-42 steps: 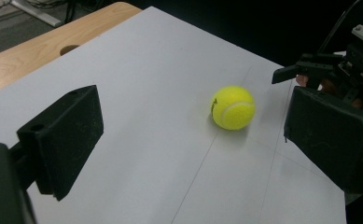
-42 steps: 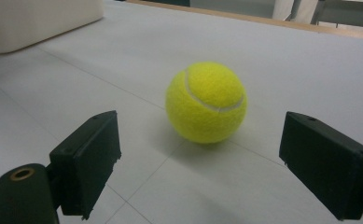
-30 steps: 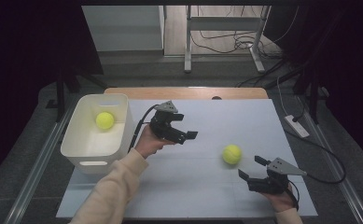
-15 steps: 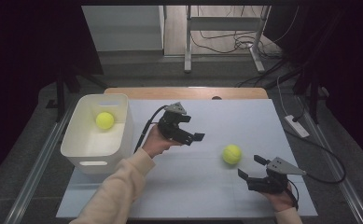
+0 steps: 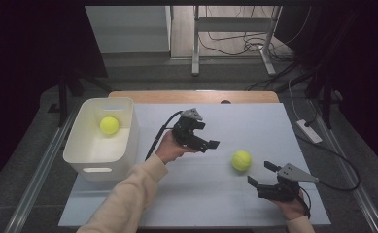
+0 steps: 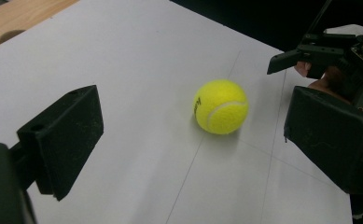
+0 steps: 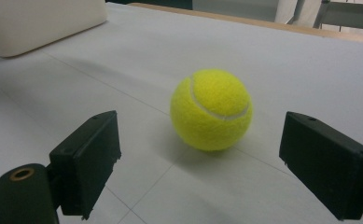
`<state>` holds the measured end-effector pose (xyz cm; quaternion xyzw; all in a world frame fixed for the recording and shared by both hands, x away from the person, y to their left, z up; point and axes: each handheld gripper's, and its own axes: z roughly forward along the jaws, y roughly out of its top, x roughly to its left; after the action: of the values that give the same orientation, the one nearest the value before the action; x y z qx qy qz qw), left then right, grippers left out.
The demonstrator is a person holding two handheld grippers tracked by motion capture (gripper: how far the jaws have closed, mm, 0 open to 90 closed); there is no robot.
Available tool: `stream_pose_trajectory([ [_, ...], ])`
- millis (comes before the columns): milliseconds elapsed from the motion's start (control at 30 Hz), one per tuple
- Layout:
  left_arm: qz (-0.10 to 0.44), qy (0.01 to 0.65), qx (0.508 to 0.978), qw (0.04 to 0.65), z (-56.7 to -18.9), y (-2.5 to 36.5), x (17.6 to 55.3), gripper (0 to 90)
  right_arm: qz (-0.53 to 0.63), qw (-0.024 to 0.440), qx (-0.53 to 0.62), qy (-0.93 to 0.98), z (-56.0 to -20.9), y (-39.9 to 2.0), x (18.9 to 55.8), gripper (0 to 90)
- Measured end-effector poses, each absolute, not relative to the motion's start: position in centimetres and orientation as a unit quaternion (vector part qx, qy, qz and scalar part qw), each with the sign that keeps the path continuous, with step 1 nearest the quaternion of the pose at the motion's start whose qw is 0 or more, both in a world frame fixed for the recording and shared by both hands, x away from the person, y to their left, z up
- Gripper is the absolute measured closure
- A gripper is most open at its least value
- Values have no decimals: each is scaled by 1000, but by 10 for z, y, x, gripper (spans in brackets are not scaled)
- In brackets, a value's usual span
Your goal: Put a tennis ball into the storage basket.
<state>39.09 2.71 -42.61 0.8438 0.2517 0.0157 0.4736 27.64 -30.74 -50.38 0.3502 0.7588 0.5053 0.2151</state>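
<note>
We see a yellow tennis ball (image 5: 241,159) lying free on the white table sheet (image 5: 235,204), right of centre, nothing touching it. A dark seam and a small dark mark show on the ball's felt in the left gripper view (image 6: 220,107).

Left gripper (image 5: 203,144): held up over the sheet's middle, jaws pointing toward the ball, w/ a gap of bare sheet between them and it. Jaws spread wide, nothing between them. In its own view the ball sits ahead between the two black jaws but well beyond the tips. Black cable runs from gripper body back past the hand. Cream sleeve (image 5: 123,199) comes in from the bottom edge.

Right gripper (image 5: 261,175): low at the near-right part of the sheet, jaws aimed up-left at the ball. Jaws also wide apart, empty. In the right gripper view the ball (image 7: 211,109) is centred between the jaws, near but not touching either pad; its shadow falls on the sheet beneath it. Grey three-cornered plate on top of this gripper.

White bin (image 5: 92,162) stands at the left edge of the sheet, well apart from both grippers. 2nd tennis ball (image 5: 109,125) lies inside it, toward the far side.

Wooden table edge (image 5: 191,96) shows beyond the sheet; cables on floor behind.
</note>
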Motion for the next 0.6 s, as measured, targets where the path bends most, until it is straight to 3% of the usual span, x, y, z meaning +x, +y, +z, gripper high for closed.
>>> stream_pose_trajectory([
  [600, 3, 248, 851, 464, -434, 8, 394, 49, 506, 217, 348, 759, -503, -307, 276, 124],
])
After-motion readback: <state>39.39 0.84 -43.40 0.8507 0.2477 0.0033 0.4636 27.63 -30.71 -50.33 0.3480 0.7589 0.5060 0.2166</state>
